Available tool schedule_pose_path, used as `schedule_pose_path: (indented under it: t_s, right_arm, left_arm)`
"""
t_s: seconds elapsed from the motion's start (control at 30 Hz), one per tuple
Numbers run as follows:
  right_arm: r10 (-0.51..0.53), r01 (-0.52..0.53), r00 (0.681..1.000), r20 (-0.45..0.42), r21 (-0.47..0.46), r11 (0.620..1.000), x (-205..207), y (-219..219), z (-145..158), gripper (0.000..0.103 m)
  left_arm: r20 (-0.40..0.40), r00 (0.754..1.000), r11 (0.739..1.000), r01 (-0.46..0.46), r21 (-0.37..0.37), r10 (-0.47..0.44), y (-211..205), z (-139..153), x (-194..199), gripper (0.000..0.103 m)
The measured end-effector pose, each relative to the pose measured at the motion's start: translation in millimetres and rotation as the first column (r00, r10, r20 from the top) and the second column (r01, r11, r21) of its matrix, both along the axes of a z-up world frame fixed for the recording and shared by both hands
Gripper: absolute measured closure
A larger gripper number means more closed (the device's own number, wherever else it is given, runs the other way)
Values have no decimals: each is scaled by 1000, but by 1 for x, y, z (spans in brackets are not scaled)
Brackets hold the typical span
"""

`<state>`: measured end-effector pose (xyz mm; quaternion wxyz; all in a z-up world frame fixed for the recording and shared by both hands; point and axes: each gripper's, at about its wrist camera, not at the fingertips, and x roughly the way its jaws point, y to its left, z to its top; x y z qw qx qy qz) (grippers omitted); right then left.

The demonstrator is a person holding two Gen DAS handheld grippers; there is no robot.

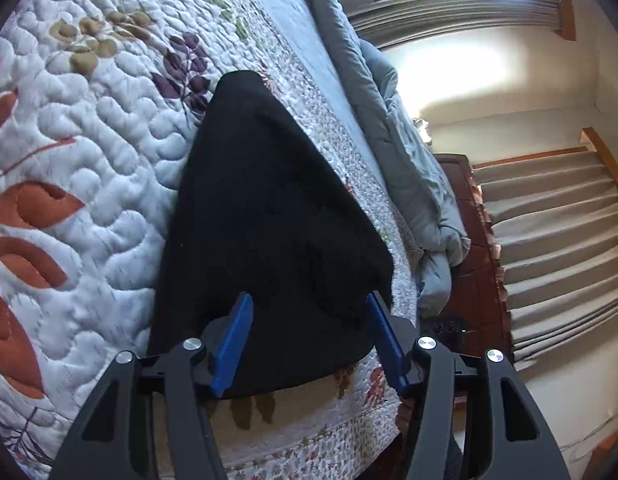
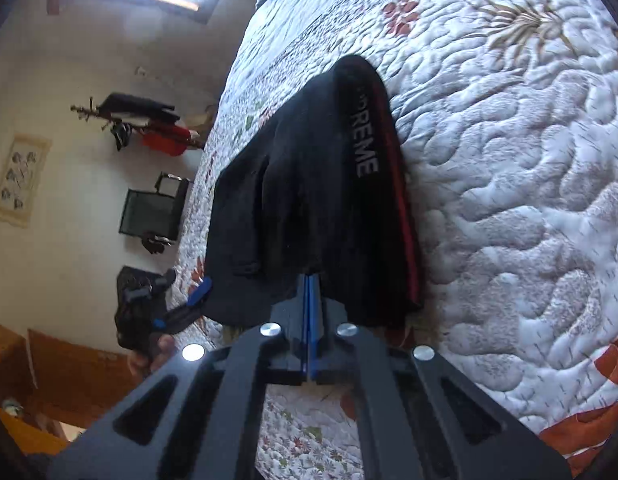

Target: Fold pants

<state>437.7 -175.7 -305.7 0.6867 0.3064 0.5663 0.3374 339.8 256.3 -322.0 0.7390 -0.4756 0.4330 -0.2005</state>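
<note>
The black pants are lying on the quilted bed, long axis running straight away from both tools. The right gripper is pinching their near edge, jaws closed; the left gripper is straddling it, jaws wide and empty.

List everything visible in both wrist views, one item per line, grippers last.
pants: one, black with red side stripe and grey lettering, lying folded on the quilt.
quilt: one, white with floral print, covering the bed.
comforter: one, grey-blue, bunched along the bed's far edge.
curtains: beige, by the wall.
wall picture: one, pale, on the wall.
left gripper: blue fingers, open over the pants' edge.
right gripper: blue fingers, shut at the pants' edge.
</note>
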Motion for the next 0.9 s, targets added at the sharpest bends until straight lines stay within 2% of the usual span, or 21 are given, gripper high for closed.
schedule_pose_path:
  t_s: [0.07,0.13,0.23,0.27,0.33,0.4,0.43,0.5,0.57,0.6,0.7,0.77,0.8,0.83,0.9]
  right_arm:
    - [-29,29,1000,8,2,1000,-3,-7,9,99]
    - [-62,62,998,12,6,998,-9,-17,20,84]
    - [-105,105,993,47,2,994,-32,-31,43,83]
    - [-120,122,990,74,-22,992,-47,-35,55,79]
    - [-147,155,982,122,-66,986,-73,-39,74,64]
    - [-166,183,971,174,-87,979,-109,-41,96,38]
    - [-174,196,966,192,-102,975,-125,-42,104,30]
    - [-195,227,955,223,-124,966,-161,-44,119,22]
    - [-212,250,947,241,-136,959,-195,-43,134,17]
    - [-212,253,946,246,-146,956,-207,-42,140,14]
    - [-222,275,935,278,-170,946,-247,-44,160,11]
    - [-224,293,926,304,-205,934,-271,-41,177,9]
    - [-221,298,924,313,-224,928,-280,-38,183,8]
    - [-221,306,919,327,-238,922,-291,-36,191,7]
    - [-217,323,908,360,-268,908,-310,-30,208,6]
  left_arm:
    - [10,1000,1000,-19,-9,19,4,11,-5,42]
    - [19,999,999,-41,4,41,9,27,-15,33]
    - [21,996,995,-83,62,81,16,49,-44,18]
    - [21,995,991,-96,94,94,17,57,-56,16]
    - [39,993,985,-113,130,108,16,76,-85,10]
    - [53,991,976,-129,177,122,13,93,-114,5]
    - [56,990,970,-138,202,129,11,101,-129,4]
    - [65,989,956,-147,254,135,5,117,-160,4]
    - [83,986,930,-163,330,143,-3,136,-191,4]
    - [89,985,915,-168,367,146,-9,146,-203,4]
    - [110,984,841,-174,512,137,-26,179,-239,4]
    - [142,985,768,-164,620,96,-44,204,-264,4]
    - [155,984,743,-164,648,82,-50,212,-271,4]
    - [176,982,705,-173,687,69,-59,224,-283,4]
    - [208,977,646,-189,740,48,-73,242,-302,4]
